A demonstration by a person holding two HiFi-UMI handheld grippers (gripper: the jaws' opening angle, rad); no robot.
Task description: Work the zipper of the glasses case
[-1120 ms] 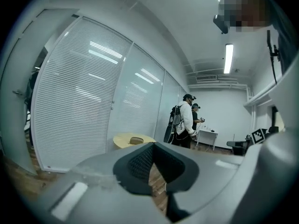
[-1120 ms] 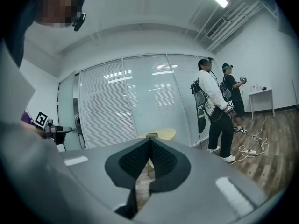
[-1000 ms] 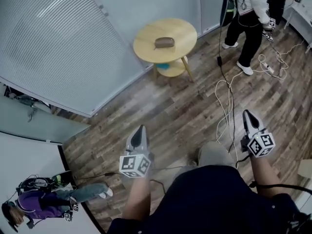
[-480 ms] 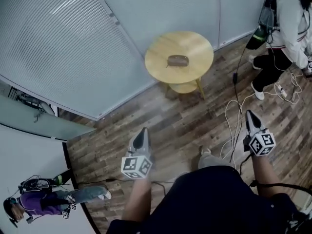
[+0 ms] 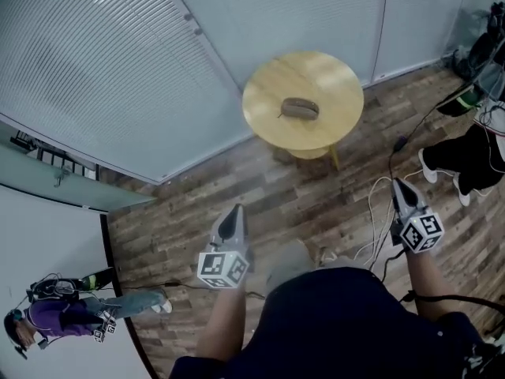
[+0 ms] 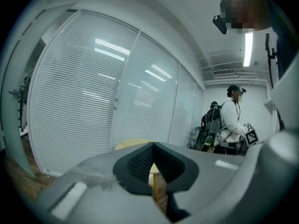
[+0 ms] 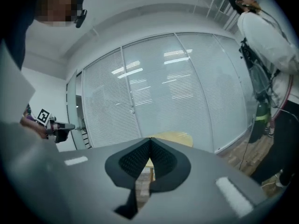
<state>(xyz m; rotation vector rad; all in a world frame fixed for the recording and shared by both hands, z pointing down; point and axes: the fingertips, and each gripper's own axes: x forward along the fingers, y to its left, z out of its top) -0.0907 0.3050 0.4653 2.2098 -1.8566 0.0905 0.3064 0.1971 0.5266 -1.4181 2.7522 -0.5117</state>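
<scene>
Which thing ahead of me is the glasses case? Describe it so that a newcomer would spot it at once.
Start at the long wall of white blinds; in front of it, on the wood floor, stands a round pale-yellow table. Near the middle of its top lies the glasses case, a small dark-brown oval pouch. It is the only thing on that tabletop.

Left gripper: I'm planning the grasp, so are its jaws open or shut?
Shut: the left gripper shows its jaws meeting at the tips, with nothing between them.
</scene>
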